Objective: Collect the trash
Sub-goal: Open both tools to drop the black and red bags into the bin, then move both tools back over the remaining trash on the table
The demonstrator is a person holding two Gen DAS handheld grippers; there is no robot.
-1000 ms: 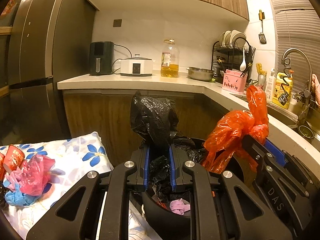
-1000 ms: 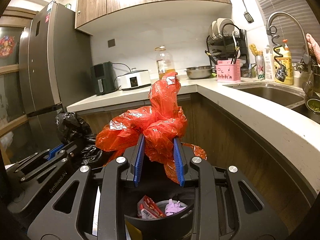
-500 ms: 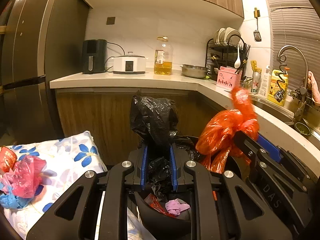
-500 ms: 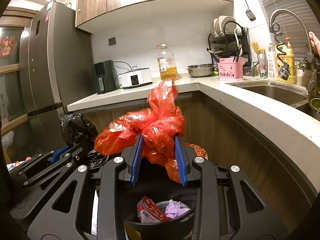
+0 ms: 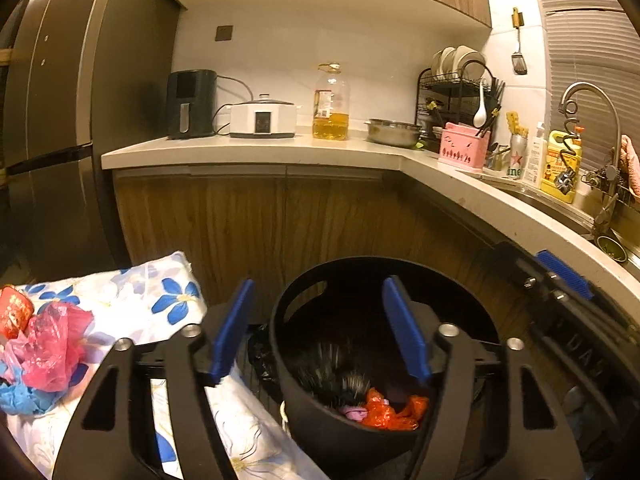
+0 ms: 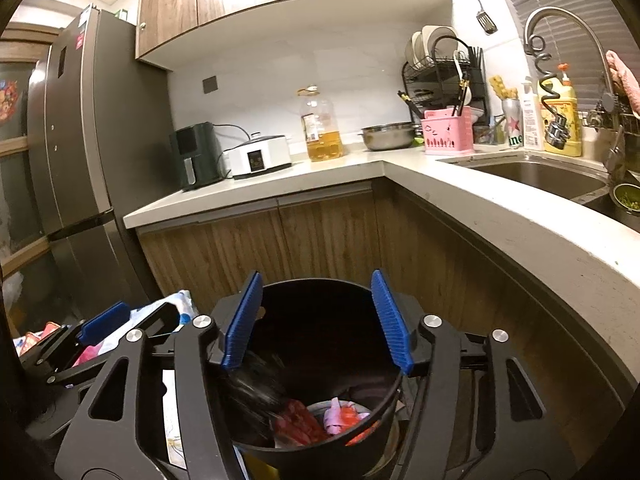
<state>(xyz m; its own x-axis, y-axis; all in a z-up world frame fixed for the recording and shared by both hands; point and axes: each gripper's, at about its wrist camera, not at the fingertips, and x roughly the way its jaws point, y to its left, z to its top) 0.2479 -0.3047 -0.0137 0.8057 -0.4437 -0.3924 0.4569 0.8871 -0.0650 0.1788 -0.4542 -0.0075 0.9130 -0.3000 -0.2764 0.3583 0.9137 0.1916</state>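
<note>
My left gripper [image 5: 320, 330] hangs over the black bin [image 5: 280, 320], its jaws opening with nothing between them. The black bag [image 5: 332, 376] is a blur dropping inside the bin, beside the orange bag [image 5: 384, 412] and a pink scrap [image 5: 354, 412]. My right gripper [image 6: 316, 320] is also above the bin [image 6: 320, 284], jaws opening and empty. Below it lie the blurred black bag [image 6: 256, 392], the orange bag [image 6: 300, 424] and the pink scrap [image 6: 334, 420]. Each gripper shows at the edge of the other's view: the right gripper [image 5: 560, 276] and the left gripper [image 6: 104, 324].
A floral cloth [image 5: 172, 292] left of the bin carries a pink bag [image 5: 52, 344], a red packet [image 5: 16, 312] and a blue scrap [image 5: 20, 396]. The wooden cabinets and counter [image 5: 240, 152] curve behind and right. The sink [image 6: 540, 176] is at right, the fridge [image 6: 80, 160] at left.
Both grippers have opened. The black bag has left the left gripper and the orange bag the right one, and both have dropped into the bin.
</note>
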